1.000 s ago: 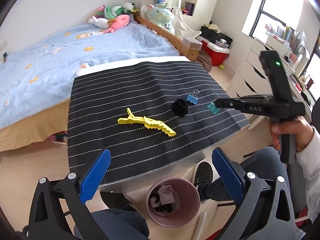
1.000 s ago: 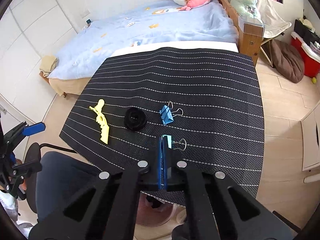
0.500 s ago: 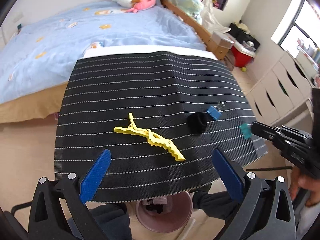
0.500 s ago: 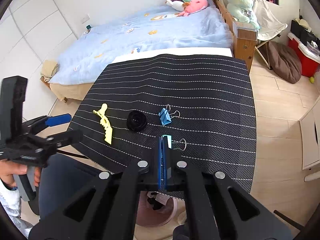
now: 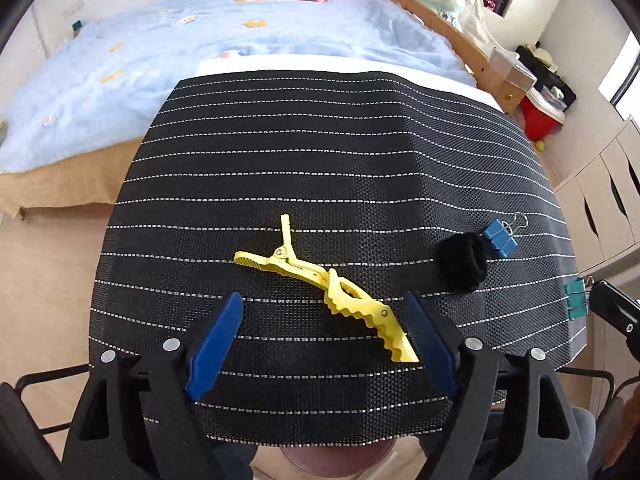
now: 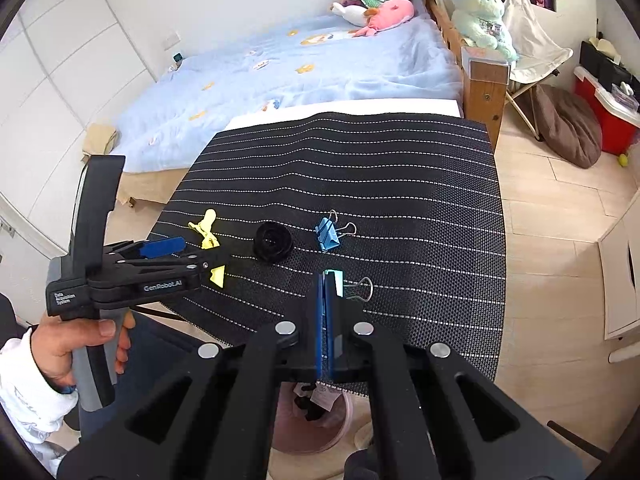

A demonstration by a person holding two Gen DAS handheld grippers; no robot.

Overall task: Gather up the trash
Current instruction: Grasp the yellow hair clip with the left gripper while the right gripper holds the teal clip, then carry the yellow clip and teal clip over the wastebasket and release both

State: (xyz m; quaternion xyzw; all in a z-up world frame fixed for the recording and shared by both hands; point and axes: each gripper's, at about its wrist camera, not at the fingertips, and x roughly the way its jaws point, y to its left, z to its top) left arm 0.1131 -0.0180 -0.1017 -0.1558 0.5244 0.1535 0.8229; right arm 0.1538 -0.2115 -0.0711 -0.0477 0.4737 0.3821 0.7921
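Note:
A yellow hair clip [image 5: 326, 282] lies on the black striped mat [image 5: 320, 152]. My left gripper [image 5: 326, 340] is open, its fingers on either side of the clip's toothed end. A black hair tie [image 5: 460, 264] and a blue binder clip [image 5: 499, 237] lie to the right. My right gripper [image 6: 326, 280] is shut on a teal binder clip [image 6: 335, 280], held just above the mat's front edge. In the right wrist view the left gripper [image 6: 188, 254] covers the middle of the yellow clip [image 6: 206, 228]; the hair tie [image 6: 273, 242] and blue clip [image 6: 328, 234] lie beyond.
A pink trash bin [image 6: 320, 420] holding scraps stands on the floor under the mat's front edge. A bed with a blue cover [image 5: 200, 48] and plush toys is behind the table. White drawers [image 5: 600, 200] stand at the right.
My left gripper has moved forward and down over the mat until its open fingers flank the yellow clip. My right gripper has kept hold of the teal clip and barely moved.

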